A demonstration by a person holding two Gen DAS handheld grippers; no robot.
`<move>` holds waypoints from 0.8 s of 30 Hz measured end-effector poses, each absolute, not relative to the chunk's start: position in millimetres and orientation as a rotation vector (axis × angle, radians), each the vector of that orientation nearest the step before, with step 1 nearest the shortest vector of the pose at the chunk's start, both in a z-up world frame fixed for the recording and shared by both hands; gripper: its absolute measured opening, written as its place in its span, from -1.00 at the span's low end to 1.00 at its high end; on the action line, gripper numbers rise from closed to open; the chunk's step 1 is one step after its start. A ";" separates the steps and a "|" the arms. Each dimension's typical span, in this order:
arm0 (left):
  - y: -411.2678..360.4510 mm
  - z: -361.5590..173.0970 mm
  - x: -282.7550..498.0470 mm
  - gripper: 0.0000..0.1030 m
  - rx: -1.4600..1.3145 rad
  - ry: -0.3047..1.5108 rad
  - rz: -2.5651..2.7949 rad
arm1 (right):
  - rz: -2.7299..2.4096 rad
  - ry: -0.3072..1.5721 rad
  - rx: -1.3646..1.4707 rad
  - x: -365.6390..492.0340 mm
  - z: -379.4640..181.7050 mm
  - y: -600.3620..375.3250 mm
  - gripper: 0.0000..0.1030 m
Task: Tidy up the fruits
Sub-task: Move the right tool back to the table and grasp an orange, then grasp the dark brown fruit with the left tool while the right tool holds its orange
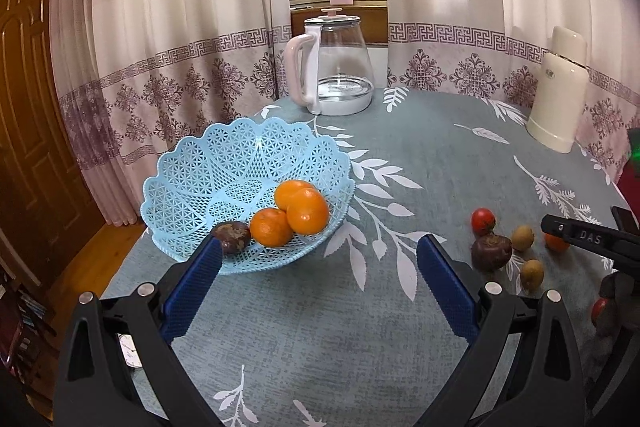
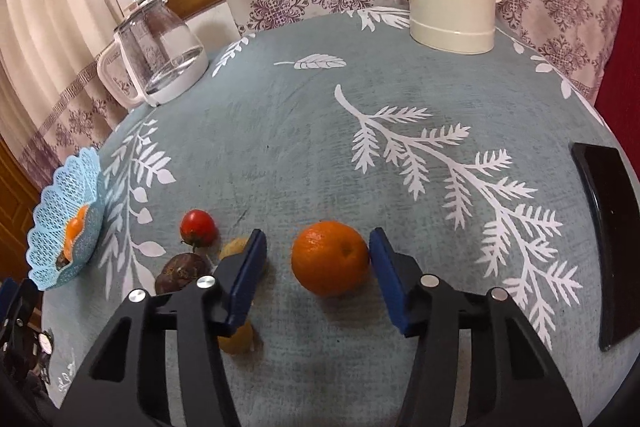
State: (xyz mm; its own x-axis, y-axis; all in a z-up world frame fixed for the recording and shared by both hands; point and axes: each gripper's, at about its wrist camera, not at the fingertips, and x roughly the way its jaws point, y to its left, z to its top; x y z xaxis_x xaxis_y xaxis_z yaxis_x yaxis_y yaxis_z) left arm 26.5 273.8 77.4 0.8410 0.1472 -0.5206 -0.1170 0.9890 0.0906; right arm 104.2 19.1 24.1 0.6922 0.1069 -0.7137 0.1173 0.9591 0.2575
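Near the bench's left edge sits the blue lattice basket (image 1: 224, 187), already holding three oranges (image 1: 294, 213) and a dark passion fruit (image 1: 232, 235). The left tongs (image 1: 320, 259) hang over the front of the bench, spread wide and empty, one pad just before the basket's near rim.

Further right, toward the bench's right side, the loose fruit clusters: a red tomato (image 2: 197, 227), a second passion fruit (image 2: 182, 273) and small tan fruits (image 2: 236, 247), one of them partly hidden under the left pad of the right tongs (image 2: 318, 259). Those tongs stand wide, straddling the lone orange (image 2: 330, 258), whose right side looks to touch or nearly touch the right pad while a gap remains on the left.

The risk is that the pads close unevenly: the right pad would nudge the round orange leftward so that it rolls into the cluster and scatters it. The left pad, low beside the tan fruits, might also pinch or knock one.
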 end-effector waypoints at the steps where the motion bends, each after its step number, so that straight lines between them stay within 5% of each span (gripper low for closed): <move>1: 273.3 77.1 26.8 0.92 0.058 0.556 0.137 | -0.009 0.815 0.287 106.2 22.6 19.0 -0.10; 24: 232.0 70.7 50.7 0.92 0.057 0.655 -0.013 | -0.046 0.741 0.317 75.4 26.3 -9.1 -0.22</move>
State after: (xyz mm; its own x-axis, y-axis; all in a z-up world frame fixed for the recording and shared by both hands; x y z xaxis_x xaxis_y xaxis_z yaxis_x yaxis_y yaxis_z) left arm 50.7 232.0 70.7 0.7933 0.0063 -0.6088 0.0299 0.9983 0.0494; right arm 75.4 -9.1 26.3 0.7389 0.0703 -0.6702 0.1523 0.9514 0.2678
